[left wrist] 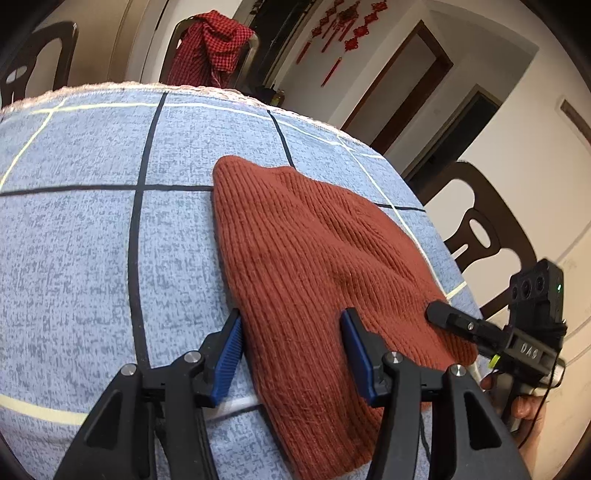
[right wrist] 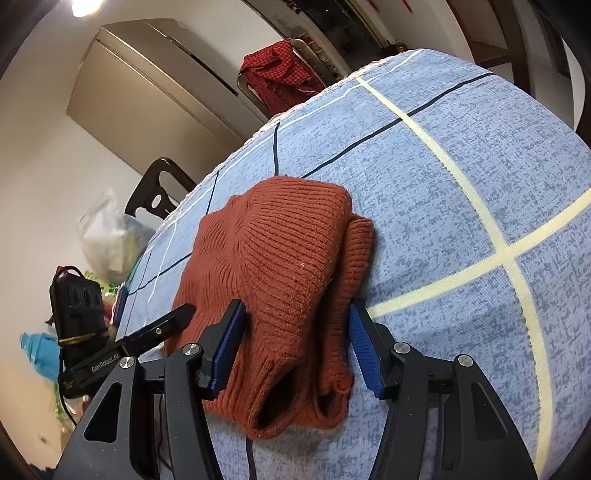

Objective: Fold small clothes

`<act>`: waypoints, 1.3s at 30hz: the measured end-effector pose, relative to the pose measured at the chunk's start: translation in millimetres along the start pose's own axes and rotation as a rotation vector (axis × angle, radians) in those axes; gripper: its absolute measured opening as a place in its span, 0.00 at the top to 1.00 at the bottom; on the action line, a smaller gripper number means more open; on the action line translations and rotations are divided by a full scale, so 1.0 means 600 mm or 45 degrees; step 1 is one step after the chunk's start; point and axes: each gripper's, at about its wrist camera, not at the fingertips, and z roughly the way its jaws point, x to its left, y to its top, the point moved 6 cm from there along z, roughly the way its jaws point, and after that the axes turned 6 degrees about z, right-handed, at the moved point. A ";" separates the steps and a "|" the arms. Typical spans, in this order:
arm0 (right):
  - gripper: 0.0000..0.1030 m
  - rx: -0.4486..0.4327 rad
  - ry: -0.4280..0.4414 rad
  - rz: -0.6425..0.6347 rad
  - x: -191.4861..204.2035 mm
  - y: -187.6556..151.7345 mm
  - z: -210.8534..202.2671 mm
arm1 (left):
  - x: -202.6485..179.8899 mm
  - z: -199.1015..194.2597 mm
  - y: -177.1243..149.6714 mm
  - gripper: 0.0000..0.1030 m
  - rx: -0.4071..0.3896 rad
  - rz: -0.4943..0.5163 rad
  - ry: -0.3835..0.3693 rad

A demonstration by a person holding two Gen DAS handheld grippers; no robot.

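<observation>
Your rust-red ribbed knit hat (left wrist: 314, 258) lies flat on the blue checked cloth of the counter (left wrist: 92, 240). Your left tool (left wrist: 291, 354) and right tool (right wrist: 295, 347) straddle its near edge, jaws half open, gripping nothing. Next, pinch the edge and fold it.

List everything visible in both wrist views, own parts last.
knit garment: 1, rust-brown, lying on the table, near end between both grippers' jaws
tablecloth: 1, blue with dark and pale lines, covering the table
chairs: 3, dark, around the table
checked cloth: 1, red-black, draped over far chair
knot ornaments: red, on wall
plastic bag: 1, whitish, beside the table
left gripper: black, blue pads, open
right gripper: same, open
</observation>
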 end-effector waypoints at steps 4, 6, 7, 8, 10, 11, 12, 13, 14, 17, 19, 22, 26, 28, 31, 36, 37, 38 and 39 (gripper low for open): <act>0.55 0.001 -0.007 0.020 -0.004 0.012 0.009 | -0.011 0.009 0.006 0.44 0.003 0.060 0.066; 0.57 0.005 0.002 0.029 -0.004 0.015 0.014 | -0.012 0.010 0.008 0.43 0.005 0.076 0.088; 0.58 0.005 0.005 0.034 -0.004 0.015 0.015 | -0.013 0.012 0.009 0.43 0.006 0.079 0.095; 0.58 0.004 0.006 0.037 -0.004 0.016 0.016 | -0.014 0.013 0.010 0.43 0.007 0.081 0.101; 0.60 0.004 0.008 0.038 -0.005 0.016 0.016 | -0.015 0.014 0.011 0.42 0.006 0.085 0.110; 0.61 0.005 0.009 0.038 -0.005 0.016 0.016 | -0.010 0.010 0.010 0.42 0.003 0.089 0.114; 0.62 0.004 0.013 0.040 -0.005 0.016 0.016 | -0.011 0.010 0.010 0.42 0.001 0.093 0.118; 0.63 0.004 0.017 0.043 -0.005 0.015 0.016 | -0.011 0.010 0.010 0.42 -0.001 0.096 0.123; 0.64 0.003 0.020 0.045 -0.005 0.016 0.016 | -0.012 0.011 0.011 0.43 -0.003 0.099 0.128; 0.68 0.000 0.018 0.034 -0.003 0.015 0.014 | -0.018 0.009 0.012 0.51 -0.009 0.123 0.139; 0.71 -0.008 0.012 0.019 0.005 0.016 0.010 | -0.024 0.004 0.015 0.56 -0.018 0.157 0.165; 0.73 -0.029 0.033 0.007 0.021 0.017 -0.001 | -0.031 -0.005 0.019 0.63 -0.030 0.194 0.191; 0.74 -0.061 0.054 -0.052 0.055 0.020 -0.024 | -0.047 -0.025 0.027 0.66 -0.061 0.235 0.180; 0.74 -0.075 0.056 -0.088 0.074 0.019 -0.034 | -0.056 -0.039 0.031 0.66 -0.084 0.253 0.171; 0.74 -0.099 0.064 -0.122 0.098 0.016 -0.053 | -0.069 -0.060 0.034 0.66 -0.114 0.277 0.155; 0.74 -0.120 0.075 -0.150 0.122 0.007 -0.077 | -0.076 -0.090 0.031 0.66 -0.145 0.300 0.141; 0.74 -0.120 0.078 -0.152 0.126 0.004 -0.080 | -0.076 -0.094 0.030 0.66 -0.148 0.302 0.140; 0.74 -0.120 0.079 -0.153 0.127 0.002 -0.082 | -0.074 -0.100 0.028 0.66 -0.151 0.300 0.139; 0.74 -0.119 0.080 -0.156 0.131 -0.001 -0.084 | -0.073 -0.104 0.025 0.66 -0.152 0.298 0.139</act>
